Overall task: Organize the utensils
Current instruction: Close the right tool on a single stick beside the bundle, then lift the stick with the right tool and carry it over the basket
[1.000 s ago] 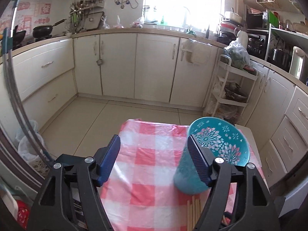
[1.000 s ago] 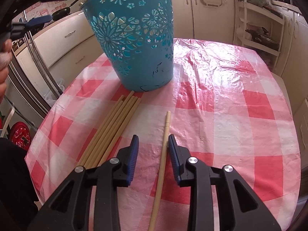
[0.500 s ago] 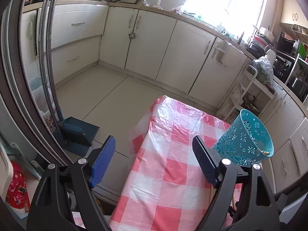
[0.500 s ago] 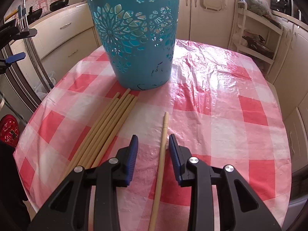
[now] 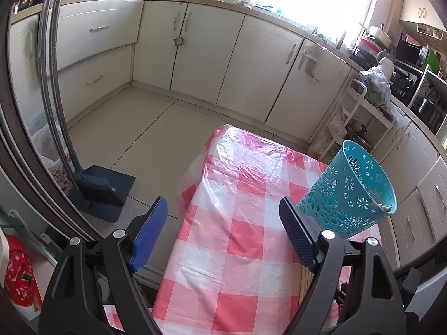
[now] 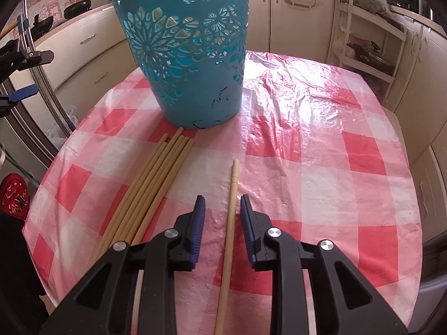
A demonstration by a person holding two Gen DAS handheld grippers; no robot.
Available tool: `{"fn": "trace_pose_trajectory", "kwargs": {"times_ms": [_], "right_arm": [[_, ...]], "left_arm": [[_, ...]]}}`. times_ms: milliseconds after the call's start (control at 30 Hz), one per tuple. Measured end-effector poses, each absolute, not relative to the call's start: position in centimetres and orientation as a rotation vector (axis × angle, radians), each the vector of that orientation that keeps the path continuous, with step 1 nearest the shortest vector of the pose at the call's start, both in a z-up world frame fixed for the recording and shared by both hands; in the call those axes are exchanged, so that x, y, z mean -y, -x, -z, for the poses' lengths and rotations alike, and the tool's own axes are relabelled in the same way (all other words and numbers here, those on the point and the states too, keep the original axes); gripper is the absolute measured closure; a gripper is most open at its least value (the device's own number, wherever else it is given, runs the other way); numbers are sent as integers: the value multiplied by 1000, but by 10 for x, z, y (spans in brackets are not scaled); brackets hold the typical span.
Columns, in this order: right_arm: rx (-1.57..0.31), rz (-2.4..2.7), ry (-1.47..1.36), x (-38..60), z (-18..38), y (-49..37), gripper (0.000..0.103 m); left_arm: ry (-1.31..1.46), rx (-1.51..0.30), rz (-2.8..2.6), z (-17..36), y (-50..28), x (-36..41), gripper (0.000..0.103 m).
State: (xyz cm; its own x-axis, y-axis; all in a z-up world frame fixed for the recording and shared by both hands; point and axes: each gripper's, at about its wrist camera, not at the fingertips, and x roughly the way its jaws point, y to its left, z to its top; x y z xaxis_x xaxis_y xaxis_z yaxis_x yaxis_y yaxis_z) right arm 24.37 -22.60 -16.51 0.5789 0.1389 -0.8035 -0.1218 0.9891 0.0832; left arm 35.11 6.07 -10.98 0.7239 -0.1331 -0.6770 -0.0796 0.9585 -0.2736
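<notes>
Bamboo chopstick [image 6: 230, 220] — slim, round — between right tool's [image 6: 220, 209] ribbed pads.

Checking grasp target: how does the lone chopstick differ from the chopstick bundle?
The lone chopstick lies apart, between the open fingers of the right gripper; the chopstick bundle lies left of that gripper, outside its fingers. The lone one is single; the bundle is several packed side by side, tips nearly at the teal basket. Both are pale wood, flat on the checked tablecloth.
</notes>
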Motion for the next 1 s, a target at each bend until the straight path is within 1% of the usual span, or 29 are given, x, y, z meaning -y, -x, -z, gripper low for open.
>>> {"fn": "trace_pose_trajectory", "kwargs": {"times_ms": [33, 67, 100, 133, 167, 433, 600, 1000], "right_arm": [[-939, -149, 1, 224, 165, -243, 77], [-937, -147, 17, 222, 165, -242, 80], [-941, -149, 13, 222, 165, -241, 85], [-947, -152, 6, 222, 165, -240, 96], [-953, -156, 1, 223, 164, -239, 97], [-959, -170, 27, 223, 164, -240, 97], [-957, -173, -25, 228, 161, -235, 97], [-881, -205, -173, 248, 125, -217, 97]], "left_arm": [[294, -768, 30, 111, -352, -61, 25], [292, -771, 30, 112, -353, -60, 25], [290, -772, 30, 113, -353, -60, 25], [286, -773, 30, 113, -353, -59, 25], [283, -774, 30, 113, -353, -58, 25], [268, -784, 27, 118, -356, -54, 25], [255, -791, 23, 120, -357, -53, 25], [243, -809, 19, 125, -359, -51, 25]]}}
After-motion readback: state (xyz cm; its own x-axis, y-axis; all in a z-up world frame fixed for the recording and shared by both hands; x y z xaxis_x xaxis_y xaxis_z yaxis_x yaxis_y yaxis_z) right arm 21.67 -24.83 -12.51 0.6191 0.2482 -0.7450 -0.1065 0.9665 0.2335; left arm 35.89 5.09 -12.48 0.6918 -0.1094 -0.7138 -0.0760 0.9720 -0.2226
